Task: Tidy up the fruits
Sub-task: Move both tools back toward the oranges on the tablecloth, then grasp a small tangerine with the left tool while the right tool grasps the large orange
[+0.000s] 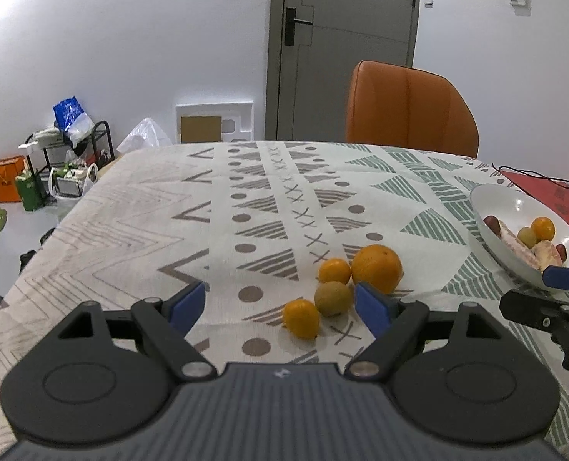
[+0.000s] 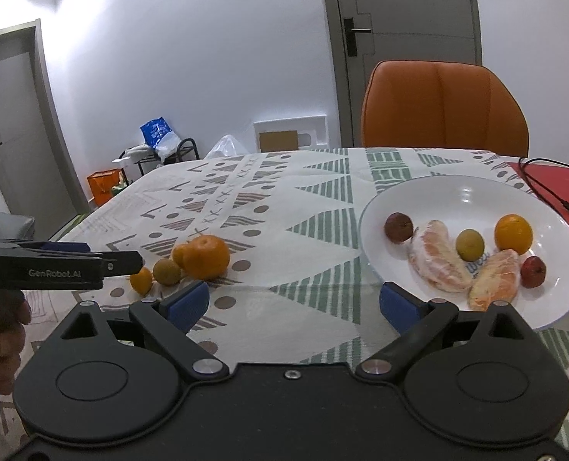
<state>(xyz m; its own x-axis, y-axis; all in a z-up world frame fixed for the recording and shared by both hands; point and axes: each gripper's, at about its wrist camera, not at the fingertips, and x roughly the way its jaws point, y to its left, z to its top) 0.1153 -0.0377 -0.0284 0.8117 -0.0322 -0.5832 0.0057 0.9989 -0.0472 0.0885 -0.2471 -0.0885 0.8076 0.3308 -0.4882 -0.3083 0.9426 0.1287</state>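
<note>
Our left tongs [image 1: 280,307] hover low over the tabletop [image 1: 130,223] with fingers wide apart and nothing between them. Just ahead sits a tight cluster of loose fruit: a small orange [image 1: 301,318], a green fruit [image 1: 333,298], another small orange [image 1: 334,270] and a big orange [image 1: 376,267], all touching or nearly so. Our right tongs [image 2: 294,303] are likewise spread and empty, close to the near rim of the plate [image 2: 469,192].

We judge the main risk to be the crowding: closing on one fruit could nudge its neighbours, and round fruit on a smooth cloth may roll off toward the edge. The big orange may also slip out of the pads if we grip it off-centre.

The plate, to the right, holds a dark red fruit [image 2: 398,227], two peeled citrus pieces [image 2: 436,255], a yellow-green fruit [image 2: 470,244], an orange [image 2: 513,233] and a small red fruit [image 2: 533,271], loosely spread, with bare room at the far side.
</note>
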